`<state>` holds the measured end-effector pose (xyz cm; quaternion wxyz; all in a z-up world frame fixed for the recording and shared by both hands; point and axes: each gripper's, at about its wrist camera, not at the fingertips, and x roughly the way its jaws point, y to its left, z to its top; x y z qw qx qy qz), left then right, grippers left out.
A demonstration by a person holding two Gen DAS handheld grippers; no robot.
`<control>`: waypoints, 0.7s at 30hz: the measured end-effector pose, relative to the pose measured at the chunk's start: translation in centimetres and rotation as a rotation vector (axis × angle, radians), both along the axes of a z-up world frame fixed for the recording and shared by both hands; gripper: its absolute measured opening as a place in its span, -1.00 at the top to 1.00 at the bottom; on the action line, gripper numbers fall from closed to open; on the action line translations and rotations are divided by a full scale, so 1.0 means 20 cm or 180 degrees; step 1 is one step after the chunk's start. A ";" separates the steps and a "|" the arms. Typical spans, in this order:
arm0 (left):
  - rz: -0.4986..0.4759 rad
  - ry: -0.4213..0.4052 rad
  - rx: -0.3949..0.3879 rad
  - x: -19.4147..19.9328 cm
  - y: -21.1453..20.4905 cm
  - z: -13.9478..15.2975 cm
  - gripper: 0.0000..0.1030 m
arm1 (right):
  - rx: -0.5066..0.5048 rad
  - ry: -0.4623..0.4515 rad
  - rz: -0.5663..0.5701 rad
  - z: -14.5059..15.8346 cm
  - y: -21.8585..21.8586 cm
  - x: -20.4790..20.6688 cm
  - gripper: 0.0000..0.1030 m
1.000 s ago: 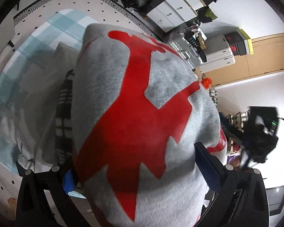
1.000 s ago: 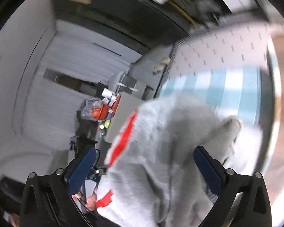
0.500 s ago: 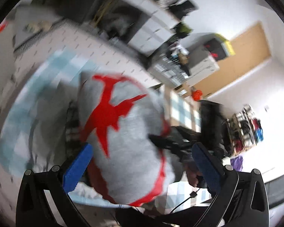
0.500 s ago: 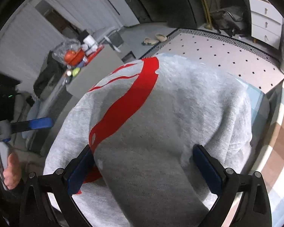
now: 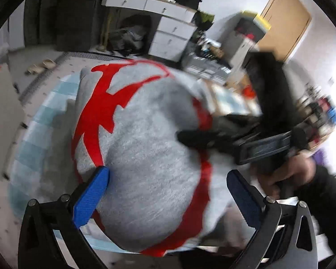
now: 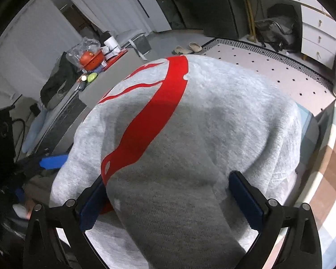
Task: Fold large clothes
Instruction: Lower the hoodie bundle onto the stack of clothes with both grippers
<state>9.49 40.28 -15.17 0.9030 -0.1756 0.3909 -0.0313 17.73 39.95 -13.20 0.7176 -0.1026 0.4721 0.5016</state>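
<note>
Grey sweater (image 6: 190, 134) with red print fills frame centre. Left claw (image 5: 165, 192) jaws stand apart, empty. Right claw (image 6: 168, 199) also spread; fabric drapes between its fingers, unclamped.

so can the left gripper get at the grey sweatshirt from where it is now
Probably yes: the left gripper is open with the grey sweatshirt bulging right between its blue pads, nothing in front. The right gripper also has cloth between its fingers.

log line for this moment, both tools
step: folding | item: grey sweatshirt | left tool: open, cloth between fingers | right tool: open, cloth between fingers
</note>
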 end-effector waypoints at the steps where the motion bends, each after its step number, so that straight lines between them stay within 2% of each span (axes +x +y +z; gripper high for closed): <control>1: 0.0031 0.0021 0.0208 0.01 -0.03 -0.03 -0.96 | 0.0005 -0.0099 0.0012 -0.01 0.01 -0.03 -1.00; 3: 0.0084 0.0026 0.0338 0.02 -0.03 -0.05 -0.96 | 0.0028 -0.0181 0.0012 -0.01 0.02 -0.05 -1.00; 5: 0.0108 -0.0046 0.0283 0.01 0.01 -0.02 -0.96 | 0.0037 -0.0188 0.0003 0.00 0.03 -0.05 -1.00; 9: 0.0124 -0.0084 0.0397 -0.03 0.02 0.08 -0.97 | 0.0210 0.0028 -0.0018 0.12 -0.01 -0.01 -1.00; 13: 0.0289 -0.0128 0.0190 -0.06 0.07 0.15 -0.97 | 0.0399 0.0139 -0.0257 0.22 -0.12 0.02 -1.00; 17: 0.0604 -0.0359 -0.0062 -0.15 0.11 0.21 -0.97 | 0.0606 -0.0002 -0.0558 0.32 -0.28 0.00 -1.00; 20: 0.0891 -0.0468 0.0087 -0.20 0.05 0.26 -0.97 | 0.0721 -0.0229 -0.0706 0.40 -0.41 -0.07 -1.00; 21: 0.0941 -0.0531 0.0142 -0.24 0.02 0.27 -0.97 | 0.0771 -0.0386 -0.0758 0.42 -0.46 -0.12 -1.00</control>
